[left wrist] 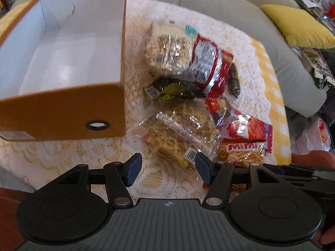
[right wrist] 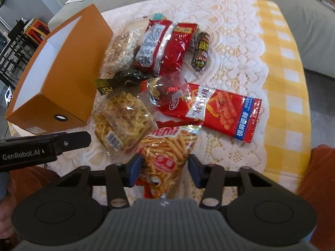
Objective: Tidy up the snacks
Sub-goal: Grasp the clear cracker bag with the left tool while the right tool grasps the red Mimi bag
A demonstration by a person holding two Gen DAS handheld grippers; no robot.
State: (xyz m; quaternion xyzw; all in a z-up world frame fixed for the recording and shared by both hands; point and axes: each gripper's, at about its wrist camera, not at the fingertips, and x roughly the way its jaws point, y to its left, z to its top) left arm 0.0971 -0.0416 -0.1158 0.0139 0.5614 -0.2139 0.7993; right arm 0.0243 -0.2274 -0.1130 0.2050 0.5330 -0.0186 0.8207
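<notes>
Clear-fronted fries bag (right wrist: 167, 156) — orange sticks, red label, crinkled.

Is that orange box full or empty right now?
Empty: the orange box shows only its bare white inside in the left wrist view; the snack packets lie beside it.

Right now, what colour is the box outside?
Orange box outside, white inside; clearest in the right wrist view.

A home living room: beyond the hand-held gripper (left wrist: 165, 168) runs a grey-green sofa (left wrist: 230, 4) bearing a yellow cushion (left wrist: 299, 27), and the worktop (right wrist: 240, 48) before it wears a lace cloth over yellow gingham.
</notes>
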